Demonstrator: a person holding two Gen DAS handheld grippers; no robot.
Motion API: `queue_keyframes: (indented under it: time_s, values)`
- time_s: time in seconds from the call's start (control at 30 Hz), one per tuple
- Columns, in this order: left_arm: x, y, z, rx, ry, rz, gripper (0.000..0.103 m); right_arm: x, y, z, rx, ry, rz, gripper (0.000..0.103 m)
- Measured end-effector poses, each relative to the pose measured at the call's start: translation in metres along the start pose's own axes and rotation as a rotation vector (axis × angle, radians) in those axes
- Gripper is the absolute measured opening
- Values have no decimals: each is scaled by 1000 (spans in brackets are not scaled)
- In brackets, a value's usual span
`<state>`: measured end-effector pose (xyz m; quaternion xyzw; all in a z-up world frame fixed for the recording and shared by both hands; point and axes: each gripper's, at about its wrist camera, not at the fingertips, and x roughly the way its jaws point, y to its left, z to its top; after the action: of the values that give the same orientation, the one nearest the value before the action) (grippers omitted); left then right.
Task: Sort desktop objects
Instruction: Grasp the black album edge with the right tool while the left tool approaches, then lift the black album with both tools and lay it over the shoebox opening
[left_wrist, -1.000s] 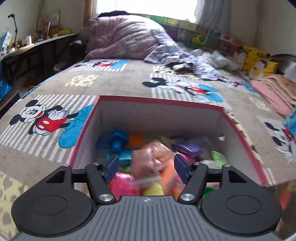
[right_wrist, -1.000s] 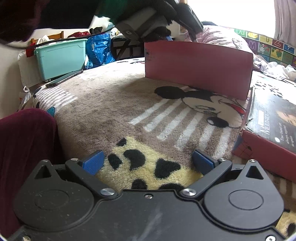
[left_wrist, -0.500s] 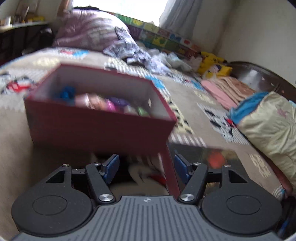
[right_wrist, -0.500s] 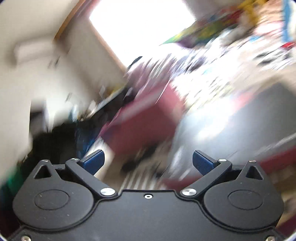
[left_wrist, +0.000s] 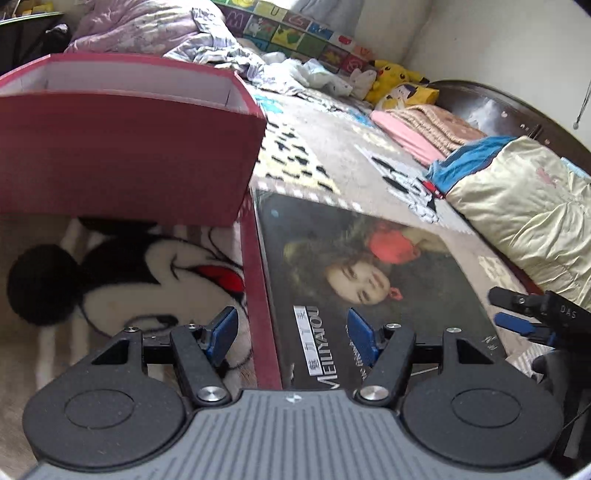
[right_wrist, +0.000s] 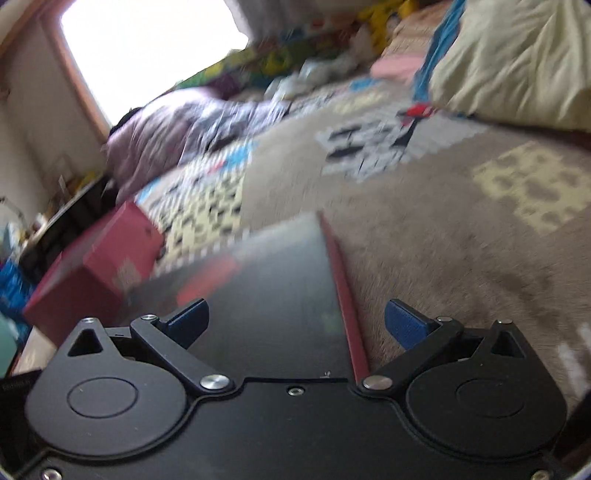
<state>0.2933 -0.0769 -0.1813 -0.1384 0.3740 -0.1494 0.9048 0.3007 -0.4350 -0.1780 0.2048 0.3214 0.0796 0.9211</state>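
Note:
A red open box (left_wrist: 122, 155) stands on the Mickey Mouse blanket at upper left in the left wrist view; its contents are hidden behind its near wall. Beside it lies the flat box lid (left_wrist: 369, 280), dark with a printed face and red rim. My left gripper (left_wrist: 288, 334) is open and empty, straddling the lid's left edge. My right gripper (right_wrist: 295, 321) is open and empty over the lid's (right_wrist: 266, 295) right edge; it also shows in the left wrist view (left_wrist: 524, 317). The red box (right_wrist: 92, 273) shows blurred at left in the right wrist view.
The blanket (left_wrist: 332, 147) covers the bed. A folded cream quilt (left_wrist: 524, 199) lies at right, folded pink and tan cloths (left_wrist: 417, 125) and plush toys (left_wrist: 395, 81) beyond, and a rumpled purple duvet (left_wrist: 147, 26) at the back.
My left gripper has pulled back from above the toy-filled box and dropped low over the lid's left edge. My right gripper swung fast from the blanket at left to the lid's right edge.

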Motion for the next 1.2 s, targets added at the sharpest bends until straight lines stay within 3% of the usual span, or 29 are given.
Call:
queue_keyframes:
  time_s: [0.13, 0.43, 0.9, 1.2]
  values:
    - [5, -7, -9, 32, 12, -14, 65, 17, -6, -10, 29, 66, 60, 102]
    - [-34, -9, -6, 92, -20, -73, 64, -5, 20, -18, -99, 118, 82, 103]
    - [-136, -2, -7, 161, -93, -93, 65, -106, 74, -43, -101, -22, 193, 103]
    - [-177, 40, 5, 138, -170, -35, 65, -96, 133, -25, -208, -48, 281, 103]
